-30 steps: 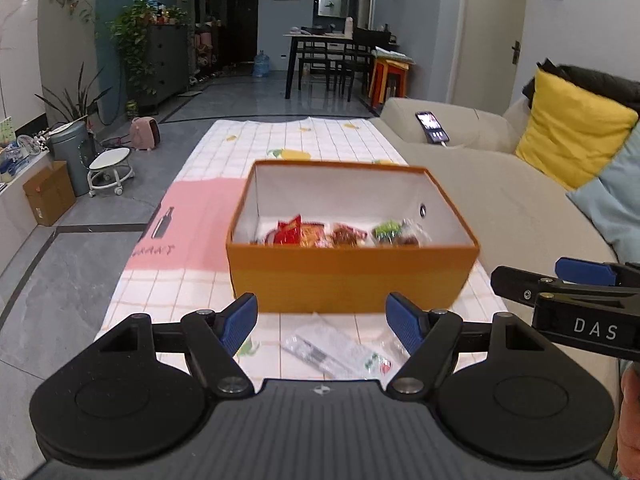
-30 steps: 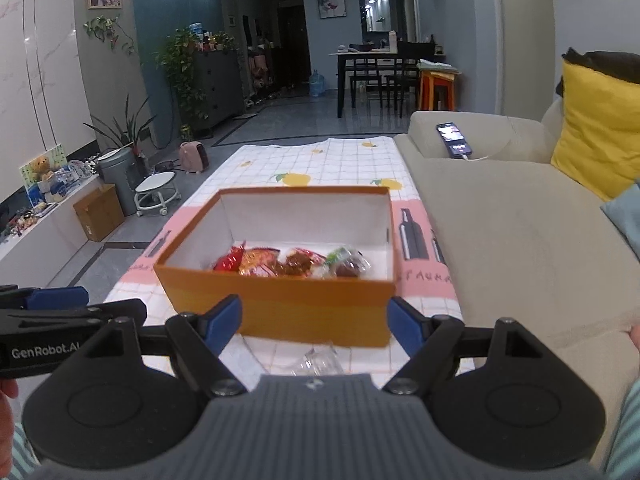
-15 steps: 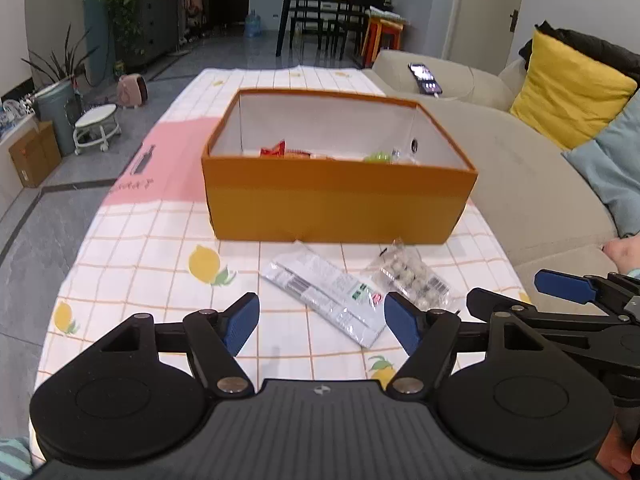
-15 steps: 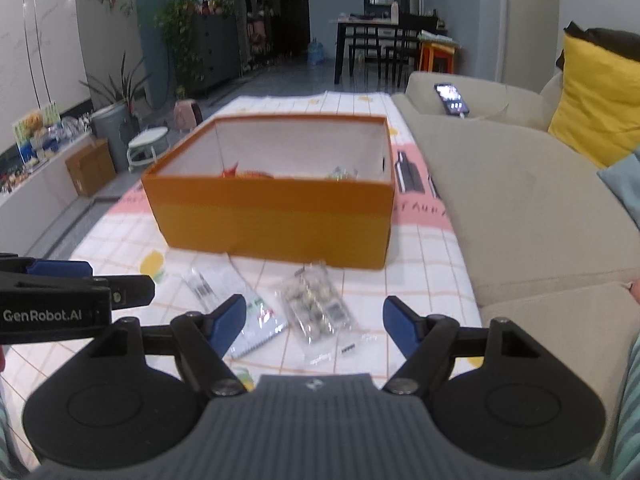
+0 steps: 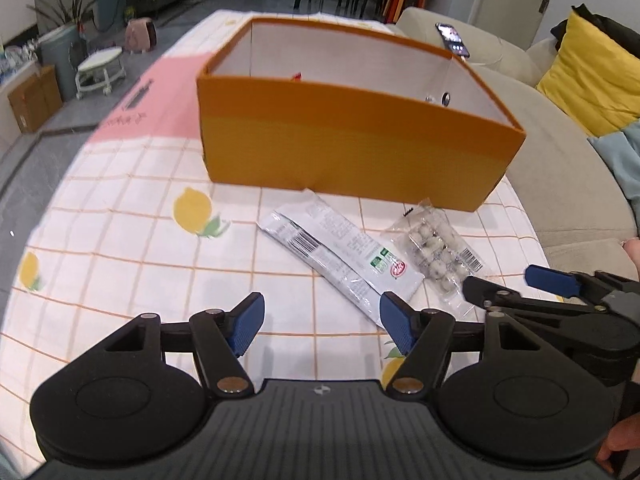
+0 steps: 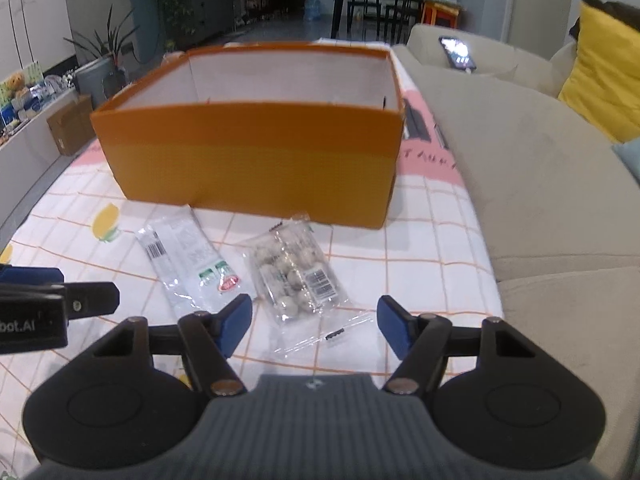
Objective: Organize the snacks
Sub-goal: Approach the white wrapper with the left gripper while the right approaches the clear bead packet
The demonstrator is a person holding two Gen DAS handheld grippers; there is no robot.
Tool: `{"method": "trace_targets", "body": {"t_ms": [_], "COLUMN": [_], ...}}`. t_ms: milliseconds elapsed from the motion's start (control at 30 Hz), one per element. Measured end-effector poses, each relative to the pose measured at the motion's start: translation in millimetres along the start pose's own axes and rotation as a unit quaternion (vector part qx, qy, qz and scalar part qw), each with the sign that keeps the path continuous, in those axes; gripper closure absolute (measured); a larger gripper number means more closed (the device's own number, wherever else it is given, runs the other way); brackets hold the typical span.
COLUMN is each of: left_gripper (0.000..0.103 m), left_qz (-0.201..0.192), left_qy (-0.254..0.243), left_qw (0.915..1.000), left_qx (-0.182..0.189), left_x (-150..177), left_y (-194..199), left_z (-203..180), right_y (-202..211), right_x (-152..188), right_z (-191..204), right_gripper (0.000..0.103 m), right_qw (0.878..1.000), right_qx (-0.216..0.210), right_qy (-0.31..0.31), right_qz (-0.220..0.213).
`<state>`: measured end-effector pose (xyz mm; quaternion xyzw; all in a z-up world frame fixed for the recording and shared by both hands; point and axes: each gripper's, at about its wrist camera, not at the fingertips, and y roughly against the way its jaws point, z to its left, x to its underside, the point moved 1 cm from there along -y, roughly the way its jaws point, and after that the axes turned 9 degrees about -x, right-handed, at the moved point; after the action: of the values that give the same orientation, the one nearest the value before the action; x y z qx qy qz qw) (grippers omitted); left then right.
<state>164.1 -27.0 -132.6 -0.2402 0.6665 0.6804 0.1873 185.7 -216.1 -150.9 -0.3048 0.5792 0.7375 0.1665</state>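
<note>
An open orange box (image 5: 352, 148) stands on the checked tablecloth (image 5: 120, 248); it also shows in the right wrist view (image 6: 256, 160). In front of it lie a long white snack packet (image 5: 340, 256) (image 6: 188, 264) and a clear bag of round white sweets (image 5: 436, 252) (image 6: 296, 272). My left gripper (image 5: 322, 322) is open and empty, low over the cloth just before the white packet. My right gripper (image 6: 314, 324) is open and empty, its fingers on either side of the sweets bag's near end. The box's contents are mostly hidden by its front wall.
A beige sofa (image 6: 540, 184) runs along the table's right side, with a phone (image 6: 458, 52) and a yellow cushion (image 6: 604, 80) on it. The floor drops off to the left of the table, with a bin and stool beyond.
Both grippers have pulled back from above the box and dropped low toward the table. The two packets in front of the box have come into full view.
</note>
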Motion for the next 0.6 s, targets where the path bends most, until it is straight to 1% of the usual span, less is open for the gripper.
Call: {"method": "trace_targets", "body": {"t_ms": [167,267,367,400,533,600], "left_gripper": [0.025,0.025,0.025,0.027,0.031,0.031], "left_qz": [0.020,0.033,0.039,0.040,0.044,0.036], "left_qy": [-0.003,-0.007,-0.016,-0.021,-0.028,-0.035], "left_qw": [0.9998,0.9993,0.9987,0.9986,0.9983,0.9986], "left_qx": [0.007,0.016,0.028,0.029,0.026,0.019], "left_x": [-1.6,0.7,2.7,3.0,3.8,5.0], "left_y": [-19.5,-28.1,-35.1,-37.3,-44.9,-45.8], "left_z": [-8.9,-13.5,-18.7,-20.9,-24.8,-25.8], "right_y": [-23.5,-31.8,-35.4,-35.8,-33.6,-32.5], "right_x": [-0.8,-2.2,-2.8,-3.0,-3.5,-3.0], "right_z": [1.4,-3.8,-10.1,-10.9,-11.2,-10.2], "right_gripper": [0.036,0.036,0.036,0.036,0.045,0.048], "right_qw": [0.999,0.999,0.999,0.999,0.999,0.999], "right_qx": [0.007,0.007,-0.006,-0.009,-0.022,-0.024], "right_qy": [0.037,0.039,0.031,0.031,0.030,0.032], "right_qz": [0.018,0.024,0.026,0.026,0.023,0.022]}}
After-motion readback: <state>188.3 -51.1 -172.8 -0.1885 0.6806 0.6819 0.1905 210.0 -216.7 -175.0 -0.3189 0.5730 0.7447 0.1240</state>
